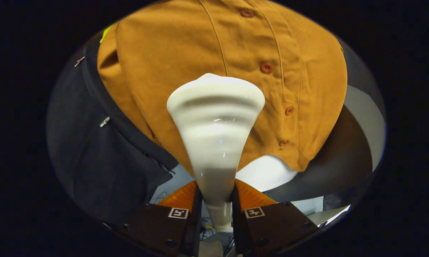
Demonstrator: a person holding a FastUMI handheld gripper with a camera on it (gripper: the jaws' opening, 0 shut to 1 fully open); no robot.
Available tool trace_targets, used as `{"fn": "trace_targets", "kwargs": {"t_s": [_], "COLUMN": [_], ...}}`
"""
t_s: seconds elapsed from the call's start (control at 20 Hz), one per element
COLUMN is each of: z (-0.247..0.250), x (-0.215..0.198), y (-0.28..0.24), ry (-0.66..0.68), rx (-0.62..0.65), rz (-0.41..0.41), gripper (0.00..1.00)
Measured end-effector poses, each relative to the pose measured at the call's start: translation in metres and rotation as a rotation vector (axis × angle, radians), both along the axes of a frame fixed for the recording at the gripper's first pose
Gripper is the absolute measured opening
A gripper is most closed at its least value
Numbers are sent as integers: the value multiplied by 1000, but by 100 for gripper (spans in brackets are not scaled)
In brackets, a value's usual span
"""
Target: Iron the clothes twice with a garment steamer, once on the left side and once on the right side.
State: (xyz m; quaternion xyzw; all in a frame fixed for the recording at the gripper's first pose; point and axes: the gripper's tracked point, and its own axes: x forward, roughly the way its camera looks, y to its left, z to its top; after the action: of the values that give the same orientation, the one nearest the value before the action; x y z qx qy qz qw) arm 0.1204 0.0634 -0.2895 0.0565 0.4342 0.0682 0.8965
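Note:
My gripper [216, 200] is shut on the narrow neck of a white garment steamer head [215, 117], which flares out ahead of the fingers. Its wide end points at a mustard-brown button-up shirt [186, 53] hanging just beyond. The steamer's front edge sits over the shirt's lower half, left of the row of brown buttons [266, 67]. I cannot tell whether the head touches the cloth. The shirt's hem [300, 166] hangs past the steamer's right side.
A dark jacket [93, 150] with a zip pull hangs next to the shirt on the left, partly tucked behind it. Below the shirt's hem is a white rounded surface [264, 175]. Cables [207, 228] lie low between the fingers.

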Motion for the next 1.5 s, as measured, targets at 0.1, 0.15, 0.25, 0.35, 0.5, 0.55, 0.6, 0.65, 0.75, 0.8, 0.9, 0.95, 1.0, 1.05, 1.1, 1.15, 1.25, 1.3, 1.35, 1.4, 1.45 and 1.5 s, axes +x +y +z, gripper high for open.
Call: {"fn": "trace_targets", "kwargs": {"t_s": [0.1,0.15,0.25,0.35,0.5,0.55,0.6,0.65,0.75,0.8,0.9,0.95,1.0,1.05,1.1,1.15,1.25,1.3,1.35,1.4,1.45,1.5], "z": [27,42,71,92,118,128,136,145,164,172,189,198,206,214,221,226,236,240,243,246,249,253], "x": [6,7,8,11,12,13,15,16,18,19,22,24,25,26,28,30,34,35,36,38,38,39], "y": [-2,-3,-9,-14,-23,-25,-28,-32,-38,-41,-48,-52,-56,-58,-61,-64,-69,-71,-74,-76,-77,-79], "ry": [-67,-99,-159,-216,-292,-318,-344,-370,-419,-444,-503,-530,-558,-585,-607,-630,-671,-688,-704,-717,-732,-744], "rx": [0,2,4,6,7,-1,-6,-9,-8,-6,-12,-14,-14,-11,-8,-5,-5,-10,-15,-18,-18,-18], "rz": [0,1,4,2,10,12,13,9,-1,-7,-17,-22,-29,-35,-40,-44,-44,-43,-43,-42,-42,-41], "gripper": [42,42,42,41,42,41,42,42,41,41,41,41,41,41,41,41,41,41,41,41,41,41]}}
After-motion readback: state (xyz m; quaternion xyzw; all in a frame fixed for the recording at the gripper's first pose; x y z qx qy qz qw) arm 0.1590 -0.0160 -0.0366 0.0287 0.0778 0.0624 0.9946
